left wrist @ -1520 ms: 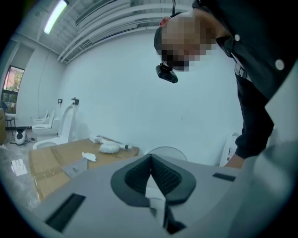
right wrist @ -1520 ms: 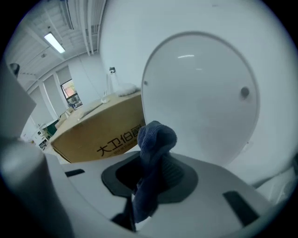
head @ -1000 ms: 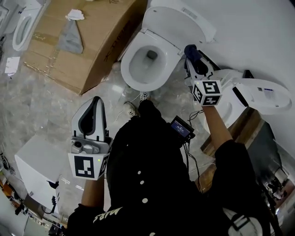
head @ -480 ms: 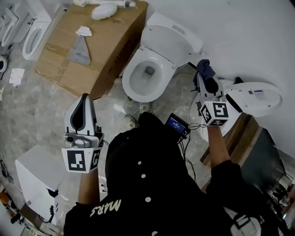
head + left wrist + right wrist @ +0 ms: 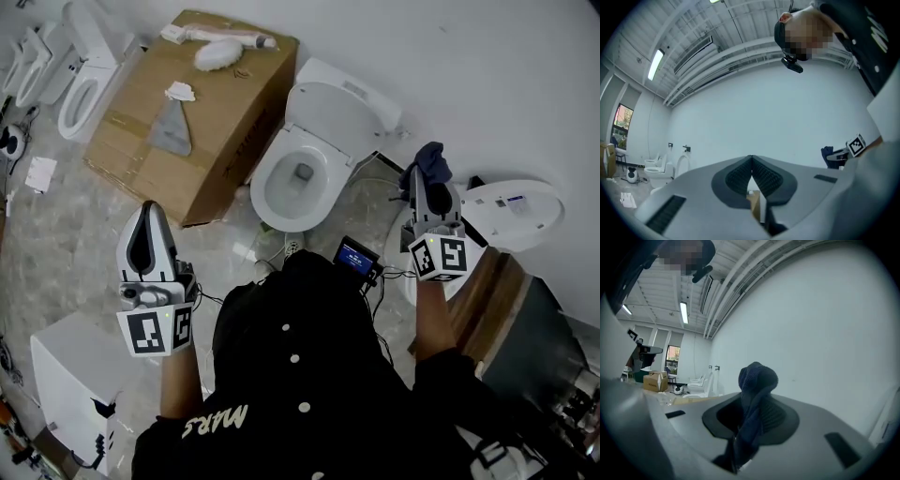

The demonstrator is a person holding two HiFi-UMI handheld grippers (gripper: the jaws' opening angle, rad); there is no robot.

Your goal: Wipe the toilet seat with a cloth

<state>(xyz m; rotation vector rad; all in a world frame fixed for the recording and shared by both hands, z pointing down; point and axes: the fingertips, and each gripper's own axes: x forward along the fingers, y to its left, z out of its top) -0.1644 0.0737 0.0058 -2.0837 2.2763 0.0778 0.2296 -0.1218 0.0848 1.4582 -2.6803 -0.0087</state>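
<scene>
A white toilet [image 5: 298, 178] with its lid raised stands ahead of me in the head view, its seat [image 5: 272, 199] ringing the bowl. My right gripper [image 5: 432, 178] is held up to the right of the toilet, away from it, shut on a dark blue cloth [image 5: 427, 162]. In the right gripper view the cloth [image 5: 756, 390] bunches up between the jaws, against a white wall. My left gripper [image 5: 146, 231] is raised at the left, over the floor, with its jaws shut and nothing in them. The left gripper view shows the tips [image 5: 751, 160] meeting.
A large cardboard box [image 5: 187, 112] lies left of the toilet, with a white brush [image 5: 217, 42] and a grey rag [image 5: 172, 129] on it. Another toilet [image 5: 497, 216] stands at the right, more toilets [image 5: 80, 70] at the far left. A white box [image 5: 70, 375] sits at lower left.
The head view has pulled back and up, so the toilet looks smaller. My right gripper with the cloth has moved right, away from the toilet. The left gripper has drifted left.
</scene>
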